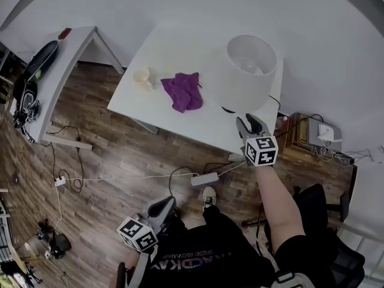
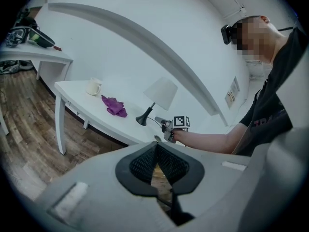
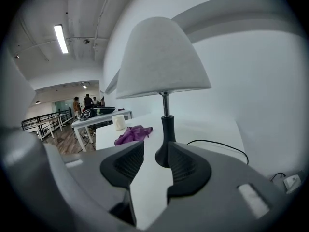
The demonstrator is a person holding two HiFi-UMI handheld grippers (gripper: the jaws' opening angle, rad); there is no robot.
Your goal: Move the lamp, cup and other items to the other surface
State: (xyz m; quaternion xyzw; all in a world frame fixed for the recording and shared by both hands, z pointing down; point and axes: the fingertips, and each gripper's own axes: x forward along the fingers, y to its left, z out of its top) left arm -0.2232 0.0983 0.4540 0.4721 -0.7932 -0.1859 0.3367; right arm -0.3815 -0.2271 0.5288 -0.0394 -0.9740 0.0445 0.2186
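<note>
Head view: barely starting the task, with lamp (image 1: 251, 71), cup (image 1: 142, 77) and purple cloth (image 1: 183, 90) all resting on the white table (image 1: 180, 44) and nothing yet carried to the second desk (image 1: 78, 41) at the left. Reaching the right gripper (image 1: 252, 125) toward the table's right end, short of the lamp; hanging the left gripper (image 1: 157, 212) low over the wood floor (image 1: 108, 149).

Left gripper view: showing jaws all but together, empty.

Right gripper view: holding jaws apart, framing the lamp's black base (image 3: 166, 144) beyond them without touching.
</note>
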